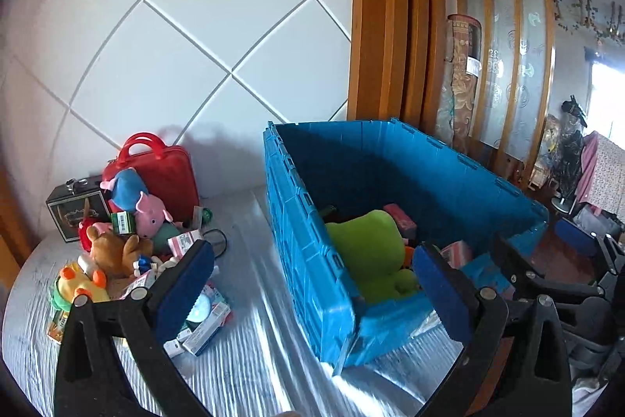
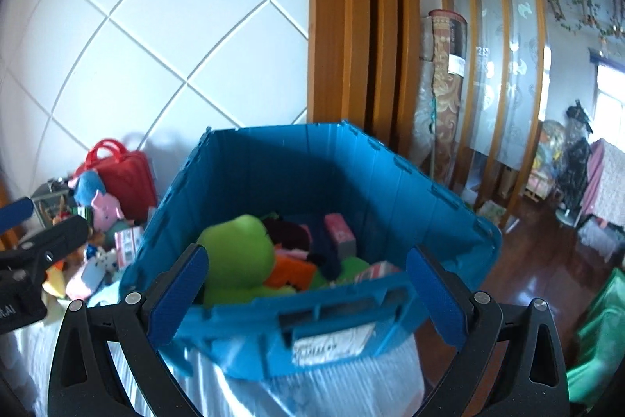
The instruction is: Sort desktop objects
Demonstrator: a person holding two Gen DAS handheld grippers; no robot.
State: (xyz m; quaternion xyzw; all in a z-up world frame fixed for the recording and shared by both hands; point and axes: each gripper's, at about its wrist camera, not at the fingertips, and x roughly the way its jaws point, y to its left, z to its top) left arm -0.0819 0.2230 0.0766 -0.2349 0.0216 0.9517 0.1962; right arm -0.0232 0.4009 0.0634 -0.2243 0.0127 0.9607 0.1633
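A blue plastic crate [image 1: 297,221] stands on the white-covered table; it also shows in the right wrist view [image 2: 242,163]. Inside lie a green plush frog [image 1: 371,253] [image 2: 238,256], a pink box [image 2: 340,233] and other items. A pile of plush toys and small boxes [image 1: 129,237] [image 2: 101,221] lies left of the crate. My left gripper [image 1: 312,284] is open and empty, above the crate's near left corner. My right gripper [image 2: 304,292] is open and empty, over the crate's near end. The right gripper also shows in the left wrist view [image 1: 547,272], and the left gripper in the right wrist view [image 2: 43,237].
A red plastic case with handles [image 1: 160,170] [image 2: 125,174] and a dark box [image 1: 74,210] stand against the white tiled wall behind the pile. Wooden door frame [image 1: 390,26] and a screen stand behind the crate. The table edge drops to dark wood floor [image 2: 539,260] on the right.
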